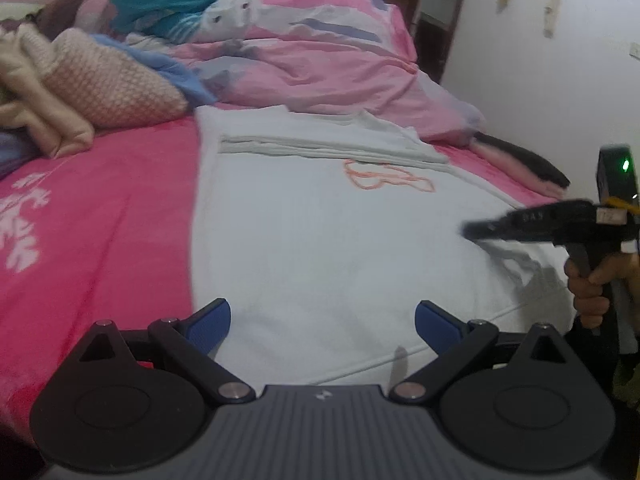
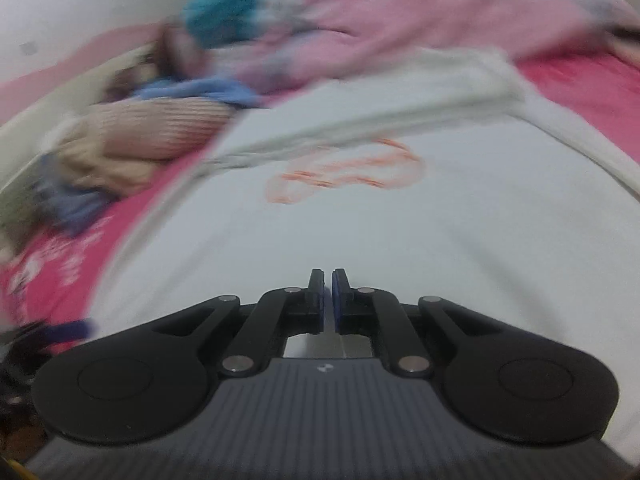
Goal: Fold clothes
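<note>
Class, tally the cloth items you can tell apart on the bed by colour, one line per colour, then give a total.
White: 1, the T-shirt
Teal: 1, the bundle
Blue: 1, the garment
Beige: 1, the knit sweater
Pale pink patterned: 1, the duvet
Bright pink: 1, the blanket
Total: 6

My left black two-finger gripper with blue pads (image 1: 322, 330) points downward, jaws spread wide. My right black blue-padded gripper (image 2: 327, 280) is closed, its handle gripped by my bare hand (image 1: 596, 286).
</note>
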Demonstrator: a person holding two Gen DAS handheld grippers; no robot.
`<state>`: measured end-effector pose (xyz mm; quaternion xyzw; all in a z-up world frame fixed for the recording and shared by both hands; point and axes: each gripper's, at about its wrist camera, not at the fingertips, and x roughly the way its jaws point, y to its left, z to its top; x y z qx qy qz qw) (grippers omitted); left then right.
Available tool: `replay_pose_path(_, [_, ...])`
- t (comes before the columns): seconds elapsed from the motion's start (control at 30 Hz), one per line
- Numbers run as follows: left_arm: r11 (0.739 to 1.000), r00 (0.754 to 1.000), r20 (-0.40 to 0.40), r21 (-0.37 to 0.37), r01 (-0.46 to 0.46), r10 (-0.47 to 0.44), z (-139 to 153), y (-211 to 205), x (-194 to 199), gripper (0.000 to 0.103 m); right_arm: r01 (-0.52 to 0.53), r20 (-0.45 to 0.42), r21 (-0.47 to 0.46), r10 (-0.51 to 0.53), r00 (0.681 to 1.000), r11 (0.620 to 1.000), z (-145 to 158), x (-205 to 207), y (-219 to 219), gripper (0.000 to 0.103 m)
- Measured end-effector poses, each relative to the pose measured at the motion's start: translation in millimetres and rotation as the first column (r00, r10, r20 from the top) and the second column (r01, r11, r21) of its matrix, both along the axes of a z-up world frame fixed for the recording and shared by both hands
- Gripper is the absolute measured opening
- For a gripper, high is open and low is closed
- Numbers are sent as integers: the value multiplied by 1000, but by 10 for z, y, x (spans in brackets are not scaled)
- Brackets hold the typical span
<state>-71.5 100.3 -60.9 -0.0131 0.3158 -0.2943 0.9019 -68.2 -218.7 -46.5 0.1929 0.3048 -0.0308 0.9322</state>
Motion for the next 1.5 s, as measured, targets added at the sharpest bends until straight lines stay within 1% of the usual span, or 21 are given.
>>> replay_pose_path(0.07, [1000, 1000, -9, -12, -20, 19, -15, 94, 29, 100, 122, -12, 24, -121, 993, 992, 35, -61, -147, 0])
replay_pose_path(0.1, [999, 999, -13, -18, -29, 29, -22, 140, 43, 100, 162, -4, 27, -162, 987, 986, 94, -77, -162, 5])
replay_pose_path(0.13, [999, 999, -18, -25, -39, 39, -30, 188, 60, 100, 165, 20, 5, -165, 986, 986, 165, -64, -99, 5])
replay_pose_path(0.2, [997, 998, -33, -48, -56, 55, -45, 284, 104, 99, 96, 78, -16, -95, 992, 995, 270, 30, 122, 5])
replay_pose_path(0.3, [993, 995, -41, -66, -94, 91, -27, 394, 157, 99, -99, 124, 46, 93, 988, 994, 304, 344, 528, 5])
replay_pose_path(0.4, [989, 990, -36, -60, -137, 135, -4, 446, 218, 99, -224, 110, -31, 226, 968, 974, 284, 613, 945, 5])
replay_pose_path(0.43, [988, 989, -29, -51, -145, 144, 2, 444, 251, 99, -248, 106, -53, 253, 962, 967, 295, 639, 1025, 5])
replay_pose_path(0.57, [989, 989, 14, 16, -150, 150, 13, 357, 408, 99, -276, 100, -67, 281, 954, 959, 366, 590, 1116, 5])
replay_pose_path(0.67, [987, 989, 2, 65, -146, 146, -18, 259, 581, 89, -256, 92, -54, 260, 961, 965, 380, 464, 1026, 5])
replay_pose_path(0.73, [988, 990, -8, 71, -138, 139, -18, 204, 679, 87, -232, 77, -41, 235, 969, 972, 327, 340, 922, 5])
replay_pose_path(0.8, [990, 992, -15, 69, -126, 128, -12, 154, 763, 73, -212, 66, -22, 213, 975, 977, 232, 252, 858, 5])
replay_pose_path(0.83, [990, 992, -19, 68, -120, 122, -8, 128, 805, 70, -202, 61, -14, 202, 977, 979, 187, 217, 827, 5])
replay_pose_path(0.9, [991, 993, -24, 71, -112, 114, -3, 75, 884, 53, -180, 56, -3, 180, 982, 984, 105, 160, 775, 5])
replay_pose_path(0.93, [989, 993, -13, 90, -120, 122, -4, 35, 905, 46, -172, 61, 8, 171, 983, 985, 74, 138, 742, 5])
replay_pose_path(0.97, [986, 992, -3, 108, -128, 129, -4, -1, 923, 30, -166, 70, 19, 164, 984, 986, 52, 120, 710, 5])
replay_pose_path(1.0, [983, 990, 6, 120, -138, 139, 0, -24, 929, 8, -161, 79, 27, 158, 984, 987, 34, 111, 677, 5])
replay_pose_path(1.03, [980, 988, 12, 128, -155, 154, 11, -39, 928, 5, -156, 86, 27, 154, 984, 987, 18, 107, 648, 5])
replay_pose_path(1.1, [970, 980, 31, 136, -200, 198, 54, -37, 903, 4, -141, 97, 18, 138, 986, 990, -10, 107, 598, 5])
replay_pose_path(1.17, [960, 971, 47, 144, -240, 236, 95, -23, 873, 4, -133, 110, 33, 129, 986, 991, -42, 100, 539, 3])
replay_pose_path(1.23, [953, 964, 42, 149, -264, 261, 105, -7, 869, 4, -131, 119, 51, 125, 985, 990, -77, 89, 479, 3])
replay_pose_path(1.5, [936, 957, 52, 200, -290, 285, 54, -48, 893, 4, -127, 137, 84, 114, 984, 988, -140, 47, 331, 2])
